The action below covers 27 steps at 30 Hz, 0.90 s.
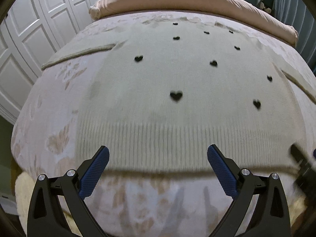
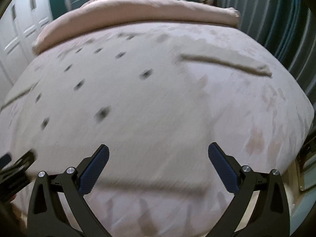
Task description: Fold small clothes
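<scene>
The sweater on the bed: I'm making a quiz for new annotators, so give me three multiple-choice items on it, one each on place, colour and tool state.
1. Where does the sweater lie?
A. spread flat on the bed
B. hung on the wardrobe door
C. bunched on the floor

2. What colour are its heart motifs?
A. red
B. black
C. blue

3. How are the left tool and right tool?
A. both shut on the hem
B. one shut
C. both open, holding nothing

Answers: 1 A, sleeves lie spread on the bedspread; 2 B, hearts look black; 3 C, blue pads stand wide apart.
</scene>
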Tool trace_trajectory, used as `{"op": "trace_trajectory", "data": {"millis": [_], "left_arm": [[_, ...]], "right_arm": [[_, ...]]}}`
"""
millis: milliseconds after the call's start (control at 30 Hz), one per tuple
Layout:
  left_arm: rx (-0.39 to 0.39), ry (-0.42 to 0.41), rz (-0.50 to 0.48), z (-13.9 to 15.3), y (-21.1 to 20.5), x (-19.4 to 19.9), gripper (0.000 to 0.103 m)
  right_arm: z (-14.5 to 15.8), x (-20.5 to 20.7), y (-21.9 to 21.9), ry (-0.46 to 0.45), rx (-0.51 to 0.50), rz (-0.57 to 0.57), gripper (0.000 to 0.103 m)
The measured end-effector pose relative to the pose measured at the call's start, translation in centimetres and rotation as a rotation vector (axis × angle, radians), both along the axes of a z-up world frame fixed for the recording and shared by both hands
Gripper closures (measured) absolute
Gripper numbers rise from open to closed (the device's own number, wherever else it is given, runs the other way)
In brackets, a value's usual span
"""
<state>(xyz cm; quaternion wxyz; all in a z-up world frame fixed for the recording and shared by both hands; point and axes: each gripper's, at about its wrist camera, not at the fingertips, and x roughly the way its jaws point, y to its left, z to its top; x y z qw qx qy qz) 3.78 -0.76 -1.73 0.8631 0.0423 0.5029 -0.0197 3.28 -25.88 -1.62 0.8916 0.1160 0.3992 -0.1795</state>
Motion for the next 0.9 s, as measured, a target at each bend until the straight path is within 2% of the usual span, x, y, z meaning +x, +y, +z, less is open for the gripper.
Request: {"op": "trace_trajectory", "data": {"millis": [133,200,300,367,433,467,533,567,633,700,733,800,900], "left_arm": [[-0.051,0.012,-0.016,0.3,-0.1,3.6,0.005],[-0.075,0.027,-0.042,0.3,-0.3,5.3,0.005],[-0.062,0.035,-0.032,0.0,-0.5,7.8,0.005],[-0.063,0.04,-0.018,-0.4,-0.4,9.1,0.005],[-0.066,0.056,0.007,-1.0,-0.2,10.7,0.005],[-0.068,0.062,0.014,-1.3,-0.2,11.1,0.005],[-0.062,0.069,0.03,-1.8,-0.1,12.2,0.005],[-0.056,0.065,0.035,-2.1,-0.2,12.7,0.005],[-0.045,0.055,0.042,-2.3,0.0,13.6,0.005],[-0.047,0.046,0.053,-2.4,0.1,14.4,0.005],[-0.056,0.043,0.06,-2.4,0.3,14.9,0.005],[-0.069,0.028,0.081,-2.3,0.7,15.8,0.005],[-0.088,-0.013,0.115,-1.6,1.6,17.2,0.005]], "right_arm": [[0.6,3.8,-11.3,-0.022,0.052,-0.138,0.005],[0.0,5.2,-18.1,-0.047,0.103,-0.253,0.005],[-2.1,6.5,-26.1,-0.091,0.2,-0.419,0.005],[-3.4,7.3,-29.8,-0.093,0.244,-0.492,0.006],[-3.1,7.9,-33.2,-0.132,0.257,-0.548,0.008],[-3.4,8.5,-34.8,-0.123,0.259,-0.565,0.011],[-3.9,9.5,-36.7,-0.106,0.261,-0.584,0.015],[-4.0,9.9,-37.6,-0.098,0.265,-0.592,0.026],[-4.8,11.1,-38.5,-0.073,0.277,-0.602,0.038],[-4.4,12.8,-38.8,-0.088,0.279,-0.581,0.065],[-3.9,13.9,-38.6,-0.096,0.297,-0.55,0.087],[-2.0,16.4,-36.8,-0.155,0.281,-0.491,0.088],[4.6,21.3,-28.7,-0.309,0.187,-0.209,0.089]]}}
